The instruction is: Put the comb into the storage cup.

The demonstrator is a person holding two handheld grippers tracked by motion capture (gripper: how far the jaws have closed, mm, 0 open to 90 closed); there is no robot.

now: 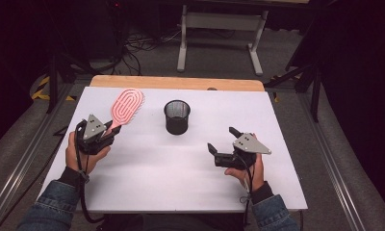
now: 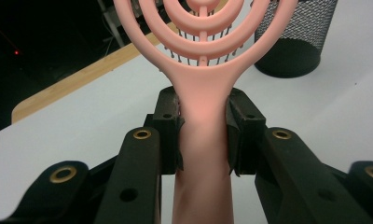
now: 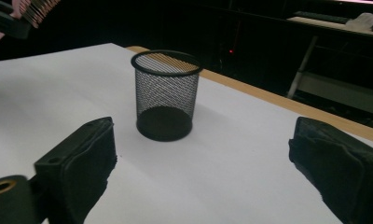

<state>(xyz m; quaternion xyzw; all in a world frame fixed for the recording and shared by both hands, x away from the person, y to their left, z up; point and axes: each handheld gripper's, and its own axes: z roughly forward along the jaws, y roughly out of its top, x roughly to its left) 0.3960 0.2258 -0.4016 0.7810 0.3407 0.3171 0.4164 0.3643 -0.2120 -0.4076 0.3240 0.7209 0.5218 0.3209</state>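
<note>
A pink vented hairbrush is held at the table's left, its head pointing away from me. My left gripper is shut on the brush's handle, with both black pads pressed against its sides. A black mesh cup stands upright and empty near the middle of the white table; it also appears in the right gripper view and at the top right of the left gripper view. My right gripper rests on the table's right side, open, with nothing between its pads, facing the cup.
The white tabletop has a wooden strip along its far edge. Beyond it stand a white table frame and cables on the floor. Metal rails run along both sides of the table.
</note>
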